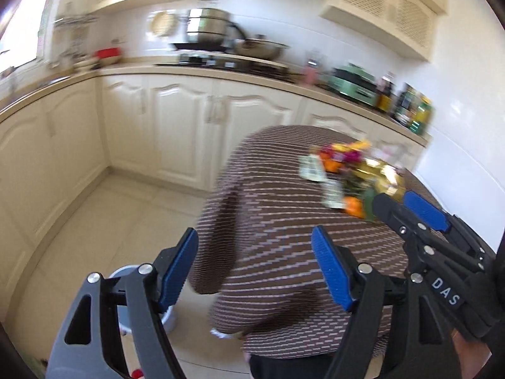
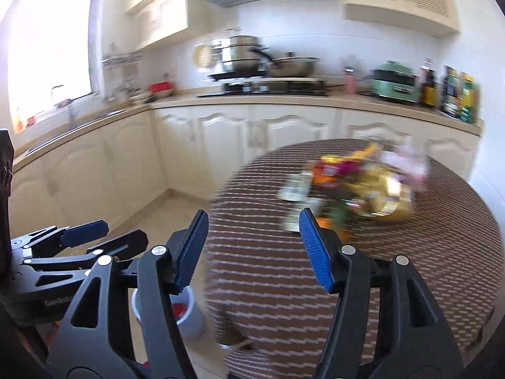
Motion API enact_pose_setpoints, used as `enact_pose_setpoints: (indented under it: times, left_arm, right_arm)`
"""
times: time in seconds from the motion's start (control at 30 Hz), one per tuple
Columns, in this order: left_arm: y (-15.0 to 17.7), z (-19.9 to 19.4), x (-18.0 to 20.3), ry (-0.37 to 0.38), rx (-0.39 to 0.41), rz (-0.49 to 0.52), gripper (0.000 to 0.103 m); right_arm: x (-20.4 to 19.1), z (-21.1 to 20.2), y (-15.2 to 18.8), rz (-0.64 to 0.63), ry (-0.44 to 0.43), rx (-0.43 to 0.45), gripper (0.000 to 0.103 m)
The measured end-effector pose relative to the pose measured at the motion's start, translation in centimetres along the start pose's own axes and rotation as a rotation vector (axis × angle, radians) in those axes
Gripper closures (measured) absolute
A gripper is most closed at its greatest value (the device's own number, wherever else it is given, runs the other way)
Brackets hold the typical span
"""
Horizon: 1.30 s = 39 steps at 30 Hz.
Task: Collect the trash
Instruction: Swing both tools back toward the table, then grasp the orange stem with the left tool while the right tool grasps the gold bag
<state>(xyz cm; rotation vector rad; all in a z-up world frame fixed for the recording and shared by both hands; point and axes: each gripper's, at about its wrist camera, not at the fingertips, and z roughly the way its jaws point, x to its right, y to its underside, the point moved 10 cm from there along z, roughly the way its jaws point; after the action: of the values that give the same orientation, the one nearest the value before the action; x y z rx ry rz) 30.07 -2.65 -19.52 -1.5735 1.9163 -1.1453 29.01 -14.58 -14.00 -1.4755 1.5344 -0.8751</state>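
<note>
Trash, a blurred heap of bright wrappers (image 2: pixel 347 183), lies ahead of our right gripper (image 2: pixel 252 252); both it and our left gripper (image 1: pixel 252 268) are spread and empty, so next we reach and pinch one piece.

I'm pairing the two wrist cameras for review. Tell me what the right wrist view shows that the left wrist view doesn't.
Only the right wrist view: the bright window, and red scraps inside the grey bin.

Only the left wrist view: the right gripper seen from the side, marked DAS.

Both: the striped round table with its blurred heap of wrappers, the stove pots, the green appliance, and each view's own gripper open and empty; the left gripper is one.
</note>
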Motion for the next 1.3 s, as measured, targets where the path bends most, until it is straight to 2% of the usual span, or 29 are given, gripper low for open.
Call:
enact_pose_setpoints:
  times: [0.23, 0.33, 0.53, 0.6, 0.67, 0.7, 0.8, 0.9, 1.0, 1.13, 1.23, 1.3]
  left_arm:
    - [-0.9, 4.4, 9.1, 0.12, -0.064, 0.129, 0.03]
    - [-1.2, 6.5, 12.0, 0.129, -0.084, 0.174, 0.03]
    - [-2.0, 10.5, 15.0, 0.124, -0.129, 0.203, 0.031]
    - [-2.3, 11.9, 15.6, 0.107, -0.138, 0.22, 0.04]
    - [-2.4, 13.3, 16.0, 0.106, -0.173, 0.222, 0.058]
    - [-2.5, 13.9, 16.1, 0.109, -0.186, 0.219, 0.062]
    - [-2.6, 15.3, 16.2, 0.112, -0.21, 0.208, 0.093]
    - [-3.2, 15.2, 16.1, 0.124, -0.189, 0.179, 0.098]
    - [-4.0, 13.8, 16.5, 0.215, -0.155, 0.111, 0.098]
    - [-5.5, 11.9, 16.2, 0.234, -0.079, 0.079, 0.098]
    - [-6.0, 11.1, 16.0, 0.258, -0.064, 0.056, 0.098]
    - [-6.3, 10.9, 15.6, 0.251, -0.054, 0.053, 0.098]
  right_arm:
    - [9.5, -1.7, 1.4, 0.111, 0.128, -0.002, 0.043]
    - [12.2, -1.3, 1.6, 0.146, 0.154, -0.013, 0.042]
    - [16.2, 0.5, 2.0, 0.181, 0.183, -0.056, 0.041]
    - [17.2, 1.1, 2.0, 0.195, 0.188, -0.075, 0.04]
    - [17.9, 1.6, 1.9, 0.2, 0.188, -0.081, 0.04]
    - [18.3, 1.8, 1.8, 0.203, 0.185, -0.086, 0.04]
    - [19.1, 2.5, 1.5, 0.22, 0.175, -0.094, 0.038]
    - [19.6, 3.4, 1.3, 0.246, 0.154, -0.108, 0.036]
    - [19.8, 4.2, 1.4, 0.271, 0.127, -0.129, 0.035]
    - [19.2, 5.3, 1.4, 0.285, 0.098, -0.152, 0.035]
    - [18.6, 6.4, 0.8, 0.289, 0.072, -0.169, 0.035]
    - [18.4, 7.0, 0.3, 0.273, 0.09, -0.17, 0.035]
